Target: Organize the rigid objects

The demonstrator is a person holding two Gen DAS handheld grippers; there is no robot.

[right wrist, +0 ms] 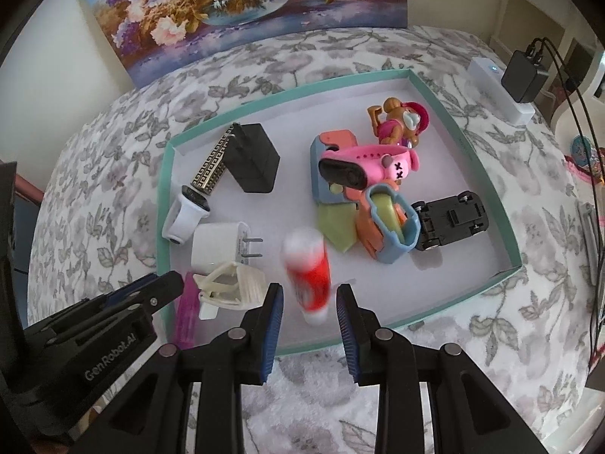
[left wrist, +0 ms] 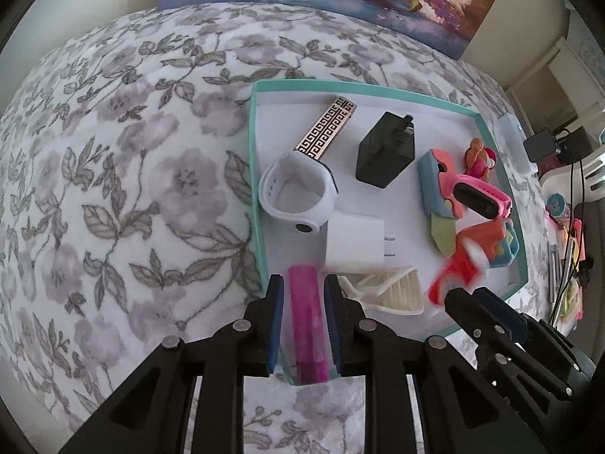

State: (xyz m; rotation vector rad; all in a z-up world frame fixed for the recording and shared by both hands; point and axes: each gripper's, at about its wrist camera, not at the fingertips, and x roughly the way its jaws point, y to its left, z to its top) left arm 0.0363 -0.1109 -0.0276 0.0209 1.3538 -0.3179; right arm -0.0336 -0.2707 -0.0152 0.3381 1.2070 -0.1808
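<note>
Lowering both grippers at the teal tray (left wrist: 359, 92), I have the left gripper (left wrist: 302, 283) clamped on a pink stick (left wrist: 304, 314), held upright over the tray's 7 o'clock corner so it should land beside the white clip (left wrist: 393, 287). The right gripper (right wrist: 310, 289) is closed down, with a red-and-white tube (right wrist: 306, 265) blurred between its pads at the tray's 6 o'clock edge. Whether they truly grip it, I cannot tell.
</note>
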